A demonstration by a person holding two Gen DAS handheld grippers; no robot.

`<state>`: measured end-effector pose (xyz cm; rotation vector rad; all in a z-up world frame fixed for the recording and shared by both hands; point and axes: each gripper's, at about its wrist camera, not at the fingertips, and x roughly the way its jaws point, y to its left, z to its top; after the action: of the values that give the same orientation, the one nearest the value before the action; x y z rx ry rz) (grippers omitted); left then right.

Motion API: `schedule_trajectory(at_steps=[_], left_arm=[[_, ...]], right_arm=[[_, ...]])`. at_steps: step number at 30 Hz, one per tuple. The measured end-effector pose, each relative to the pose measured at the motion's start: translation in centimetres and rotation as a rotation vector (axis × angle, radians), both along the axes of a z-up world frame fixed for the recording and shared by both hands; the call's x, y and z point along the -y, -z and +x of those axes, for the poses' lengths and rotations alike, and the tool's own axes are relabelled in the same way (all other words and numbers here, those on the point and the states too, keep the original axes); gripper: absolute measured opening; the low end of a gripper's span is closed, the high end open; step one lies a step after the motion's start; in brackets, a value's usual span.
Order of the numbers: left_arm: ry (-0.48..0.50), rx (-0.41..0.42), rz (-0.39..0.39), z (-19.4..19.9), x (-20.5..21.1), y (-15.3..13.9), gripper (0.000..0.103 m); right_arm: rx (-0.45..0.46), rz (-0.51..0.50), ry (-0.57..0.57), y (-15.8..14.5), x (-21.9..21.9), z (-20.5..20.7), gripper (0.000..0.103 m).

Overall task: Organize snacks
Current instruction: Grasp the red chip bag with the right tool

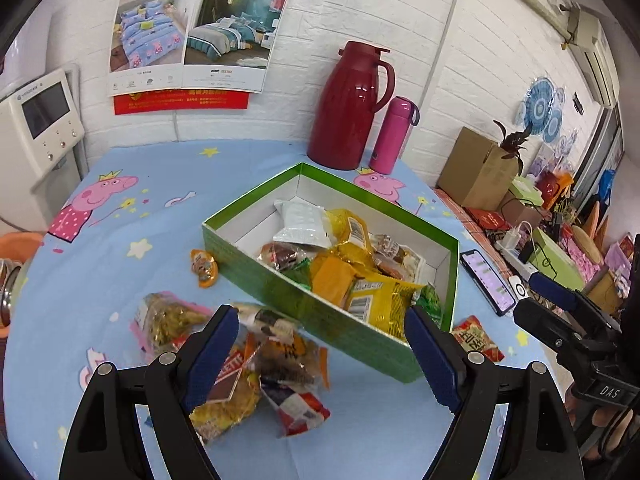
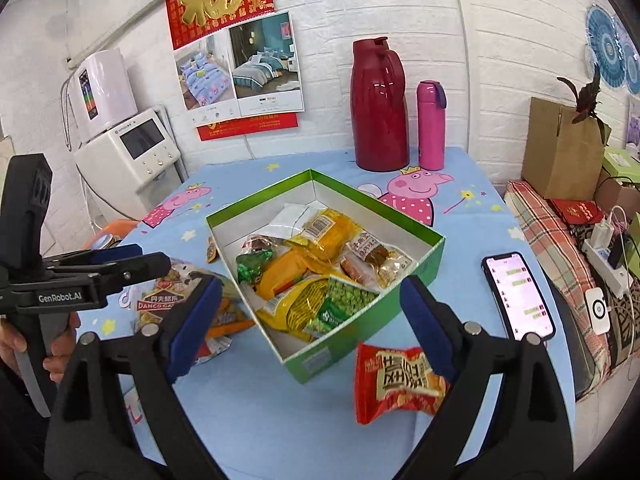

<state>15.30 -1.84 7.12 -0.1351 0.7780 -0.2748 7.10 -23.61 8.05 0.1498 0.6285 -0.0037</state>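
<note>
My right tongs point(image 2: 310, 320) spread wide, empty, hang over near corner of green box point(image 2: 416, 276). Red packet point(image 2: 394, 384) lies flat on tabletop just below right finger, near box's near corner; long axis roughly crosswise to fingers. Right tongs nearer.

My left tongs point(image 1: 322, 350) also released, over loose snack pile point(image 1: 256, 368) by box's left side.

Blue cartoon cloth point(image 2: 256, 420), flat. Phone point(image 2: 518, 296) near right edge; flasks at far edge.

Both views are bright and evenly lit, with soft, faint shadows. Glare streaks run down the red thermos jug point(image 1: 347, 106). Fisheye distortion bends the walls and darkens the corners. The snack pile point(image 1: 256, 364) looks slightly motion-blurred.
</note>
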Motion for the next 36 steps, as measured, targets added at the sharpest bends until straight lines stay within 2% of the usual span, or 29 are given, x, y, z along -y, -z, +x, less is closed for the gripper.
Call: schedule_trajectory(at_steps=[4,9,11,13,17,22,24,32,34,35,36], left_arm=[[-0.002,-0.008,-0.009,-2.5,-0.4,1.4,0.087],[0.018,-0.078,-0.049,-4.3,0.0,4.4,0.087],[0.046,-0.105,-0.07,-4.4,0.8,5.4,0.087],[0.081,-0.122,-0.085,-4.4,2.0,6.1,0.087],[0.15,-0.148,-0.141,-4.1,5.1,6.8,0.087],[0.188,-0.194,-0.26,-2.9,8.8,7.7,0.086],[0.185,-0.21,-0.263,-2.2,10.5,8.3,0.085],[0.154,-0.27,-0.249,0.1,15.4,10.6,0.07],[0.154,-0.274,-0.244,0.5,16.3,11.0,0.068],[0.149,-0.273,-0.24,0.9,16.6,11.2,0.064],[0.142,-0.279,-0.235,1.3,16.9,11.5,0.061]], right_arm=[[-0.001,0.013,0.024,1.6,0.2,-2.4,0.091],[-0.051,0.06,0.09,4.5,2.8,-4.1,0.091],[-0.09,0.072,0.138,5.6,4.4,-4.1,0.091],[-0.11,0.08,0.177,6.4,5.8,-4.2,0.085],[-0.122,0.138,0.198,7.4,8.2,-4.2,0.082],[-0.149,0.273,0.18,8.6,12.0,-3.1,0.068],[-0.171,0.306,0.168,9.1,13.1,-2.5,0.063],[-0.181,0.416,0.075,10.5,14.3,-2.2,0.06],[-0.182,0.428,0.059,10.6,14.2,-1.9,0.06],[-0.193,0.424,0.052,10.7,14.0,-1.7,0.06],[-0.208,0.418,0.047,11.0,13.9,-1.4,0.056]])
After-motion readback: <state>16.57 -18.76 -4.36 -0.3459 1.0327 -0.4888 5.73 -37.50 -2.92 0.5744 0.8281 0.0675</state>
